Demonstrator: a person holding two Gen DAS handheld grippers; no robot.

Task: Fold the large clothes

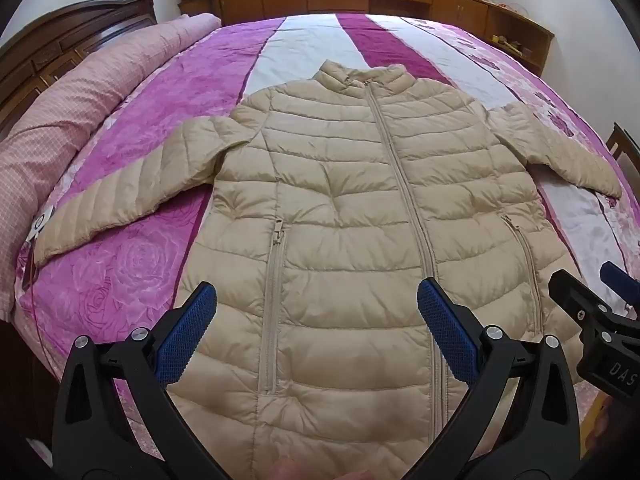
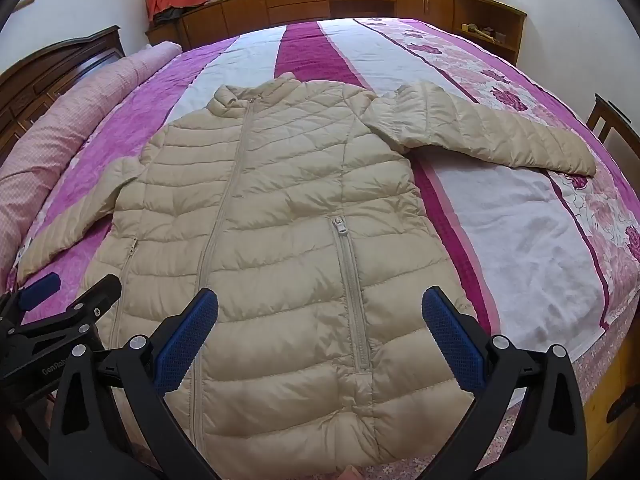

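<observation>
jacket [image 1: 340,200] hem hidden behind grippers; left cuff [image 2: 24,268] cut off.

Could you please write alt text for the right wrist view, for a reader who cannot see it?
A beige puffer jacket lies face up and zipped on a bed with a pink and white bedspread, both sleeves spread out. The open right gripper hovers above its hem, holding nothing; the left gripper shows at the left edge.

You see a quilted beige jacket [image 1: 340,208] of smooth, faintly shiny cloth on a plush, matt bedspread [image 1: 132,264]. Your gripper pads [image 1: 188,332] are dimpled blue rubber on matt black plastic with bright metal rivets. The headboard [image 1: 60,36] is glossy dark wood.
</observation>
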